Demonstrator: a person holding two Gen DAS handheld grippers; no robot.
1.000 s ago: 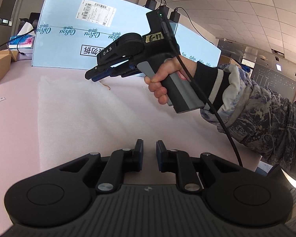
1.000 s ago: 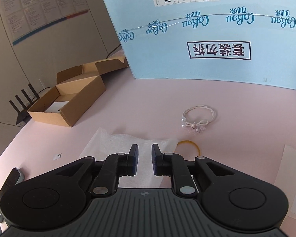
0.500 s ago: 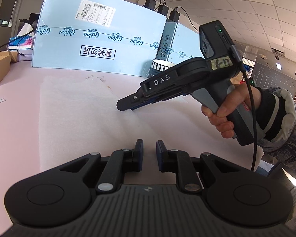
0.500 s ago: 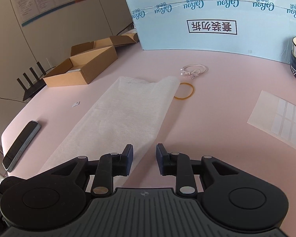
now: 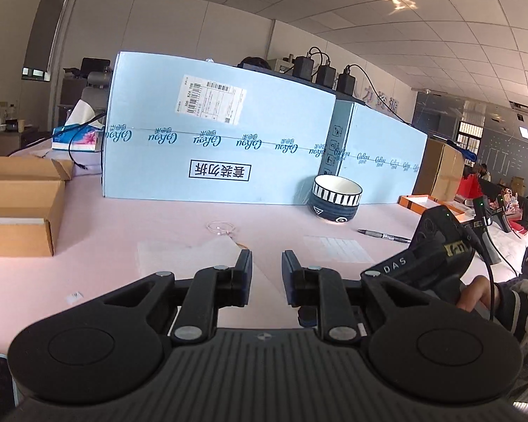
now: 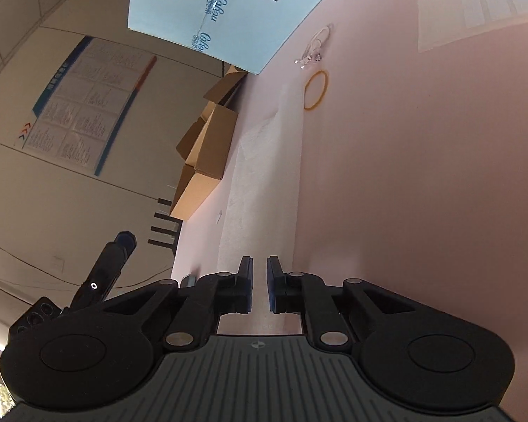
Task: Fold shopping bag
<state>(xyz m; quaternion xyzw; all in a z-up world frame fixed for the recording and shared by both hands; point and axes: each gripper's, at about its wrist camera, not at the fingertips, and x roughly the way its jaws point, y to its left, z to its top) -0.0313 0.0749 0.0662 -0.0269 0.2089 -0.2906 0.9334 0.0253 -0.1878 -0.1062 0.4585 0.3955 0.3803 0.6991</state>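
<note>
The white shopping bag lies flat on the pink table as a long narrow strip, and its far end shows in the left wrist view. My right gripper is rolled onto its side at the bag's near end. Its jaws are closing to a thin gap, and the bag's end runs in behind them; I cannot tell if the pads touch it. My left gripper hangs above the table, its jaws opening slightly with nothing between them. The right gripper's body, in a person's hand, sits low beside it.
A large blue box walls off the table's far side, with a striped bowl and a pen before it. Open cardboard boxes stand at the left. A yellow rubber band and a white hair tie lie beyond the bag.
My left gripper has risen away from the bag. The right gripper has come back from the bag's far end, dropped low to the near end and rolled onto its side, its jaws narrowing.
</note>
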